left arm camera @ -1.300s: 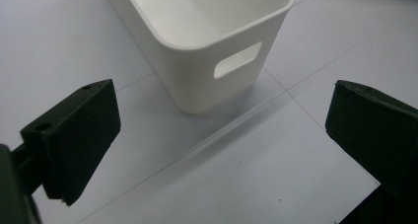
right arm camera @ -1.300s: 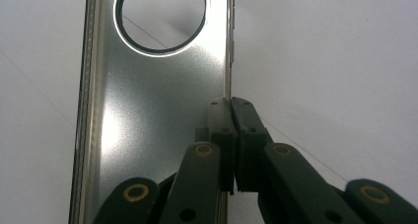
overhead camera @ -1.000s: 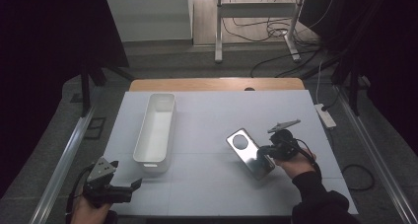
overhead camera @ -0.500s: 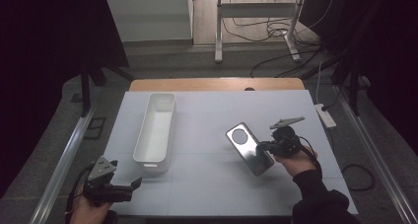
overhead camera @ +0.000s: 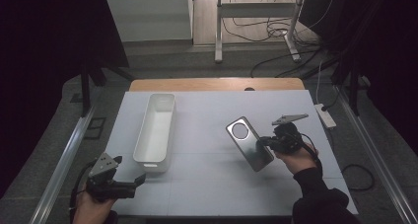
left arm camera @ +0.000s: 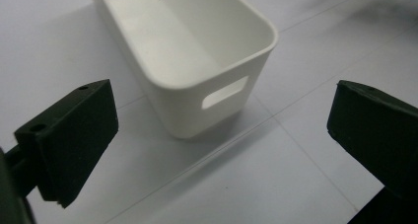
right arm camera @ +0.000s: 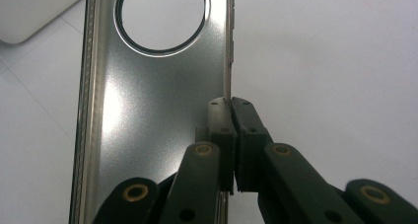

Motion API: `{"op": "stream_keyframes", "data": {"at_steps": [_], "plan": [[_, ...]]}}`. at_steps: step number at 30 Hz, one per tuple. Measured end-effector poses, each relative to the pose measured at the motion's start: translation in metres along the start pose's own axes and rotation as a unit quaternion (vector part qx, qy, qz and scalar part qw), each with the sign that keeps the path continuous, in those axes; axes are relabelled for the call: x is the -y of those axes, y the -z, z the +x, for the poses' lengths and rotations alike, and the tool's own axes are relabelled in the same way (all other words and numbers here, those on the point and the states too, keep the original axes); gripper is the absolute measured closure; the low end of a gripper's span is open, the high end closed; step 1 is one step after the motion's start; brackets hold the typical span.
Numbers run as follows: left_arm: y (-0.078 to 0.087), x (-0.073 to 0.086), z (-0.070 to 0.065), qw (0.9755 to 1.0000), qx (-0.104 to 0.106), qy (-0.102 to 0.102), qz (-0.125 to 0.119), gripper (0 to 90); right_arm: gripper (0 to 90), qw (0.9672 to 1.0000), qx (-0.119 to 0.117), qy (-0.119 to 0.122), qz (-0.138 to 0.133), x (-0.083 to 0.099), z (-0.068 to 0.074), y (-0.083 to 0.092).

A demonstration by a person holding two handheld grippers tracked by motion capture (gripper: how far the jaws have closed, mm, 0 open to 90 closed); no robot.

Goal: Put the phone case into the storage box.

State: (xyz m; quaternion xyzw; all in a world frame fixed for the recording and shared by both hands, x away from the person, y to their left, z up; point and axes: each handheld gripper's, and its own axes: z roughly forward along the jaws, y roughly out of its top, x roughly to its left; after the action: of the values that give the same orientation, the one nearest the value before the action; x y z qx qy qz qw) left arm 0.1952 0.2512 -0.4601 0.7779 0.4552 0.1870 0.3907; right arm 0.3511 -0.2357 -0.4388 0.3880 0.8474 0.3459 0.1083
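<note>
A grey metallic phone case [overhead camera: 249,142] with a round camera hole hangs tilted above the white table [overhead camera: 207,184], right of centre. My right gripper [overhead camera: 268,141] is shut on its side edge; in the right gripper view the jaws pinch the thin rim of the case [right arm camera: 148,115] at the gripper [right arm camera: 231,108]. A long white bin [overhead camera: 155,130] with a handle slot stands empty at the left of the table. My left gripper [overhead camera: 139,178] rests open near the table's front left corner, just in front of the bin [left arm camera: 197,51], nothing between its jaws.
A wooden strip [overhead camera: 217,84] borders the table's far edge. A white power strip [overhead camera: 325,115] lies off the right side. Metal rails run along both sides, and cables lie on the floor beyond.
The right gripper has lifted the phone case slightly up and away from me. The left gripper has barely moved.
</note>
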Motion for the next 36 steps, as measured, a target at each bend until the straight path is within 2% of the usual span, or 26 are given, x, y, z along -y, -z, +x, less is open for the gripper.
{"op": "stream_keyframes", "data": {"at_steps": [4,15,28,36], "plan": [[-0.003,-0.006,-0.002,0.9999,0.013,-0.001,-0.004,0.0,88.6,1.0000,-0.002,0.002,-0.003,-0.002,0.000,0.001],[-0.012,-0.022,-0.009,0.9993,0.031,-0.011,-0.017,0.0,88.6,0.9999,-0.001,0.004,-0.012,-0.007,0.002,0.005],[-0.027,-0.042,-0.016,0.9975,0.064,-0.017,-0.023,0.2,88.6,0.9996,-0.005,0.010,-0.024,-0.016,0.004,0.006],[-0.042,-0.057,-0.017,0.9961,0.084,-0.018,-0.023,0.5,88.6,0.9994,-0.003,0.002,-0.034,-0.020,0.002,0.009]]}}
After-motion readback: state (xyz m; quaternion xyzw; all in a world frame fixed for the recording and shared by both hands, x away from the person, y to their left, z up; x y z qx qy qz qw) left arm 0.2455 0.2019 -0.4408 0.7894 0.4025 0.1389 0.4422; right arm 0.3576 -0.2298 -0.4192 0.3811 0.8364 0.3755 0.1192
